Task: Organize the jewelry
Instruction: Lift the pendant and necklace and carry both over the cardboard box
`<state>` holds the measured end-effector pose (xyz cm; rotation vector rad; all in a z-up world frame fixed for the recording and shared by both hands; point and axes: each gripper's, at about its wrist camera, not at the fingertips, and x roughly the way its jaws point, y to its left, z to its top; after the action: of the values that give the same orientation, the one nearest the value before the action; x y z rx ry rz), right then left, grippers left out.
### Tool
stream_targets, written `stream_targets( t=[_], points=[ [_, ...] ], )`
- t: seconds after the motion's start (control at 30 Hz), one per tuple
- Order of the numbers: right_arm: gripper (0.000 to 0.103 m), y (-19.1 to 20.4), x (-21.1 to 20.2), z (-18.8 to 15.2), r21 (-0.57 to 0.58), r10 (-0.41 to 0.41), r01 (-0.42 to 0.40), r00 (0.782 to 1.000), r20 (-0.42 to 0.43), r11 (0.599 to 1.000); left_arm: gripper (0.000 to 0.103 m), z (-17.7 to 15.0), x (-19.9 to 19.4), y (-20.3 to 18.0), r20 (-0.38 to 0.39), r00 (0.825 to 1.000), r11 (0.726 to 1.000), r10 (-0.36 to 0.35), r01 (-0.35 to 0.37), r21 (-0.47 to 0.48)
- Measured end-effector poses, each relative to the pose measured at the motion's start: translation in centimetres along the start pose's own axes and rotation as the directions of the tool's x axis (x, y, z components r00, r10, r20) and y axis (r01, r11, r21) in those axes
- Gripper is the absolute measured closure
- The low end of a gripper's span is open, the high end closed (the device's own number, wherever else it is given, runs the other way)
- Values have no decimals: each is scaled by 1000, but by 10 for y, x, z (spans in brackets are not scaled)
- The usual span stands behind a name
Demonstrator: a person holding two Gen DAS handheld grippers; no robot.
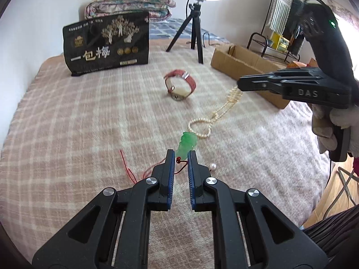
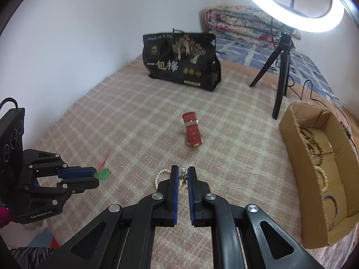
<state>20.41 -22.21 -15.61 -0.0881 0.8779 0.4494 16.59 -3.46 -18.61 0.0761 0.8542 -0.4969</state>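
Stretched between both: left hand-held gripper (image 1: 181,154) clamped on the jade pendant (image 1: 186,145), right hand-held gripper (image 2: 183,174) clamped on the pearl necklace (image 1: 215,116), long axis running left to right above the bed (image 1: 78,116). Cardboard box (image 2: 314,201) nearer the right.

Hidden and cut-off parts

Upper end of pearl necklace (image 1: 221,109) lost behind right gripper (image 1: 241,84); lower end of green pendant (image 1: 187,144) tucked between left gripper (image 1: 181,153) pads; ring light (image 2: 291,6) cropped by top edge; beads in cardboard box (image 2: 289,132) too small to sort; watch (image 1: 179,86) dial blurred.
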Motion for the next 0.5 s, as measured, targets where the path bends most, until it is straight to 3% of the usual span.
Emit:
stream_targets(
  t=[0.33, 0.5],
  points=[
    [103, -10, -55, 1, 19, -27, 25, 997, 78, 1000, 93, 19, -19, -11, 48, 999, 1000, -2, 2, 3],
    [103, -16, -59, -5, 34, -25, 23, 998, 65, 999, 93, 24, -20, -16, 56, 998, 1000, -7, 7, 3]
  ],
)
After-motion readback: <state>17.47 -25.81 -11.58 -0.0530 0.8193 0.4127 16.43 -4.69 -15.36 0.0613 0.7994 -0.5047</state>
